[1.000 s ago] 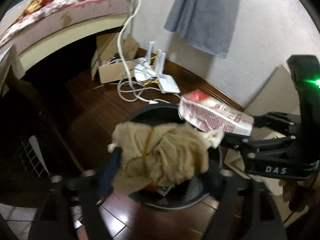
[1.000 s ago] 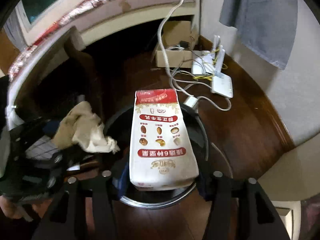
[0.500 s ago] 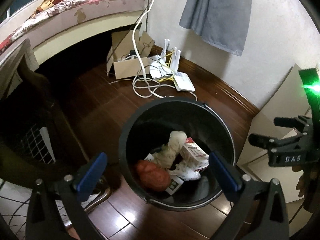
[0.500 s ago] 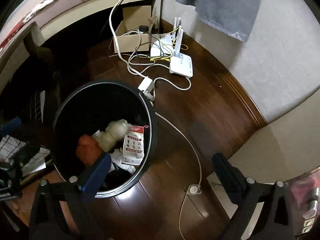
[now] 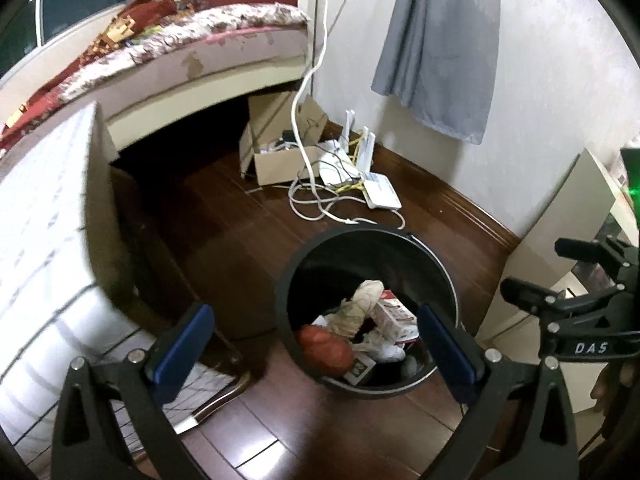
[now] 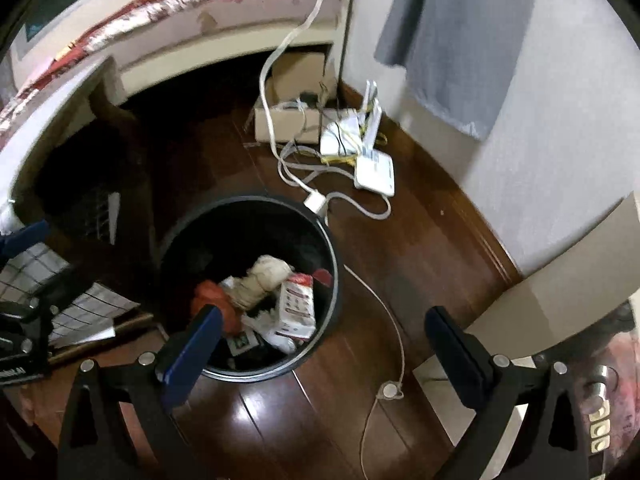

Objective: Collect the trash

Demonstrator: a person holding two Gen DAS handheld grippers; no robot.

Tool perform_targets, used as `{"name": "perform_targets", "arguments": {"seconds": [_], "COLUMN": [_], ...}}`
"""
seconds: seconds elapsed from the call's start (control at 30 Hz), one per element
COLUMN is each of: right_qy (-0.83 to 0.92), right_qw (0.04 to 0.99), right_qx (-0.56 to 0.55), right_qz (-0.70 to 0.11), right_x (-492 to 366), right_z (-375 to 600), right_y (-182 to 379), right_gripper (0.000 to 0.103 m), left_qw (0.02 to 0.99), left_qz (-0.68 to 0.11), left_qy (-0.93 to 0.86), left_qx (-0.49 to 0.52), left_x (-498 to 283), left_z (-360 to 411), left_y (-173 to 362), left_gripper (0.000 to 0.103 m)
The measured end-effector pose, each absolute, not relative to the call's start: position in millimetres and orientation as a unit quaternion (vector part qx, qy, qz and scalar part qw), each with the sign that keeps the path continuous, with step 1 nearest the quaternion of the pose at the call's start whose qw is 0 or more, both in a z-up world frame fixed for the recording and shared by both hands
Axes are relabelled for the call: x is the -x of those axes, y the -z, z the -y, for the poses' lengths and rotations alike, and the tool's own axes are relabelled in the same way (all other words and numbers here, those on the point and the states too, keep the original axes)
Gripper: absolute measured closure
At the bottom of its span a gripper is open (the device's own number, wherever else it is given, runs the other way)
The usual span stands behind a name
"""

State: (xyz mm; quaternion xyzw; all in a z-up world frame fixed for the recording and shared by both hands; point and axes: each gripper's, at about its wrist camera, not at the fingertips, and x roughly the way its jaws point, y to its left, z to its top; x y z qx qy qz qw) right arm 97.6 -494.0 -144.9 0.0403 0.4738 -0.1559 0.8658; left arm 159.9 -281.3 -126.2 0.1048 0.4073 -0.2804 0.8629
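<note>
Both grippers stand with jaws spread wide and nothing between them: the left gripper [image 5: 316, 344] and the right gripper [image 6: 320, 344] hover above the black bin [image 5: 292, 276], which stands on the dark wood floor [image 5: 240, 220]. Inside it lie the cream cloth [image 5: 362, 306], the red-and-white carton [image 6: 296, 306] and a red crumpled lump [image 5: 326, 346], all below the rim. The step in hand looks like drawing away after the drop; done well, that means lifting straight clear of the rim, keeping the jaws wide so no pad snags the cloth, and steering wide of the white cable [image 6: 384, 316] trailing on the floor just beside the bin before turning to look for more litter. A second ago the left jaws were pressed on the cloth and the right on the carton, both held over the bin mouth; now both pieces rest inside, and the bin sits lower and smaller in each view.
</note>
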Motion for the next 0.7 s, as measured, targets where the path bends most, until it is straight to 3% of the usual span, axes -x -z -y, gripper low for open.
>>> {"name": "perform_targets", "arguments": {"seconds": [0.7], "right_qy": [0.111], "right_qw": [0.920], "right_qx": [-0.034], "right_qz": [-0.374], "right_x": [-45], "right_z": [369], "right_y": [45], "right_gripper": [0.001], "left_qw": [0.922], "left_qz": [-0.323], "left_qy": [0.193], "left_qx": [-0.086], "left_x": [-114], "left_z": [161], "left_y": [38], "left_gripper": [0.001]}}
